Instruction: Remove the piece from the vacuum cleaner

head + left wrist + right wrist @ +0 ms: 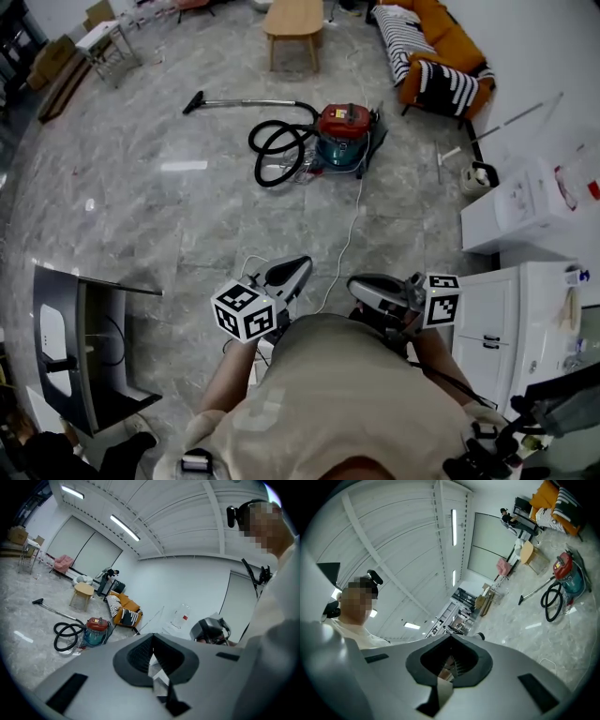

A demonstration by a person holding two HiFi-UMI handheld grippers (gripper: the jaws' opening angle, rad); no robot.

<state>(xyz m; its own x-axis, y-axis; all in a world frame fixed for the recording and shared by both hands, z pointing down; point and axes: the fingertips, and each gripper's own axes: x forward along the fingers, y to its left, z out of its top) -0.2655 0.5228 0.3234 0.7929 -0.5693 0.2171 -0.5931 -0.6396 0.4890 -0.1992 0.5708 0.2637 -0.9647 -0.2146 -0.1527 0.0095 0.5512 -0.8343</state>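
The vacuum cleaner (345,131), with a red top and a teal body, stands on the marble floor well ahead of me. Its black hose (275,150) lies coiled at its left, and the metal wand (246,102) ends in a floor nozzle farther left. Both grippers are held close to the person's chest, far from it. My left gripper (286,275) is shut with nothing in it, and so is my right gripper (361,287). The left gripper view shows the vacuum cleaner (96,630) low at the left. In the right gripper view the vacuum cleaner (565,569) is at the far right.
A white power cord (352,220) runs across the floor from the vacuum toward me. A wooden table (293,19) and an orange sofa (436,47) stand beyond it. White cabinets (502,319) are at my right, and a dark stand (84,347) at my left.
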